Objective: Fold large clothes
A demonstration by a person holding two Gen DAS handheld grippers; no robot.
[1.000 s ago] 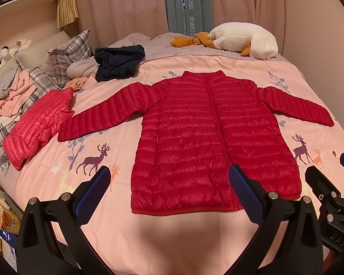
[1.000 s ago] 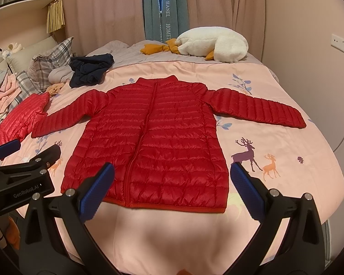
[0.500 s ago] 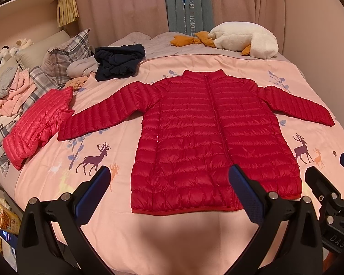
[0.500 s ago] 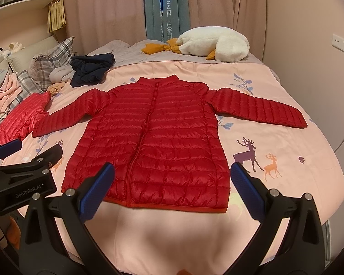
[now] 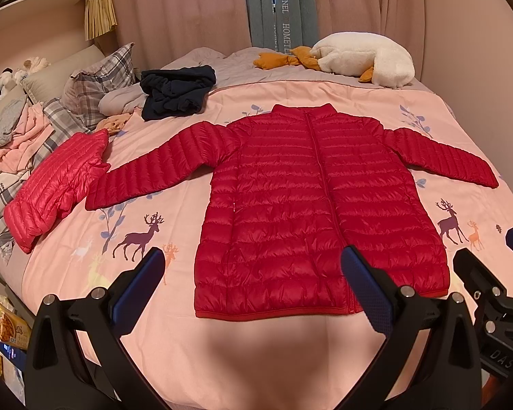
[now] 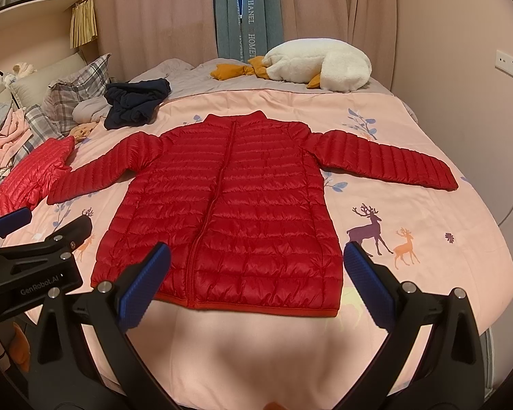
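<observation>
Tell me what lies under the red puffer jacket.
The red puffer jacket lies flat on the pink deer-print bedspread, sleeves spread out. Whatever lies beneath its body is covered; only bedspread shows around its edges.

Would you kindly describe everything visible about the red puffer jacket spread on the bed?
The red puffer jacket is quilted in horizontal channels, slightly shiny, with a stand collar and a centre zip closed. It lies flat, front up, unfolded, on the pink deer-print bedspread, sleeves spread to both sides, hem toward the cameras. One cuff lies beside a pink puffer garment. Neither claw touches it.
</observation>
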